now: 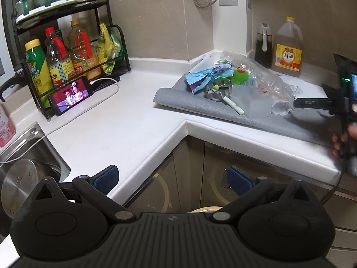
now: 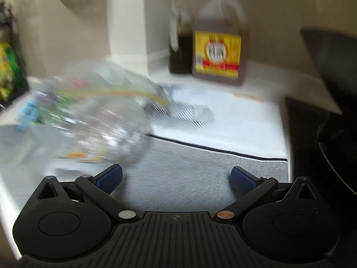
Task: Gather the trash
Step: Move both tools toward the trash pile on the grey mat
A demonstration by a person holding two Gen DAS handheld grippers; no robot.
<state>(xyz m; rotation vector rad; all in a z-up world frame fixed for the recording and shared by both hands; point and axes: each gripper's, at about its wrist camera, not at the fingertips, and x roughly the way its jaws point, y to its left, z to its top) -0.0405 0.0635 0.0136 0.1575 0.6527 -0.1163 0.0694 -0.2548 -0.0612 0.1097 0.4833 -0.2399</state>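
The step in hand looks like the approach. The trash pile [image 1: 234, 82], crumpled blue wrapper, clear plastic bag and scraps, lies on the grey mat [image 1: 200, 105] on the tabletop [image 1: 125, 120]. The right gripper [image 2: 176, 177] hovers just beside it, jaws wide apart and empty; the left gripper [image 1: 173, 178] hangs well back, likewise spread. Next, the right one should close on the clear plastic bag [image 2: 100, 116]. The cooking wine jug [image 2: 219, 38] and dark bottle [image 2: 180, 44] stand behind.

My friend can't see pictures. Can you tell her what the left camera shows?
A pile of trash, crumpled blue paper and clear plastic bags, lies on a gray mat on a white kitchen counter. The open left gripper hangs in front of the counter's corner, and the right gripper reaches toward the pile.
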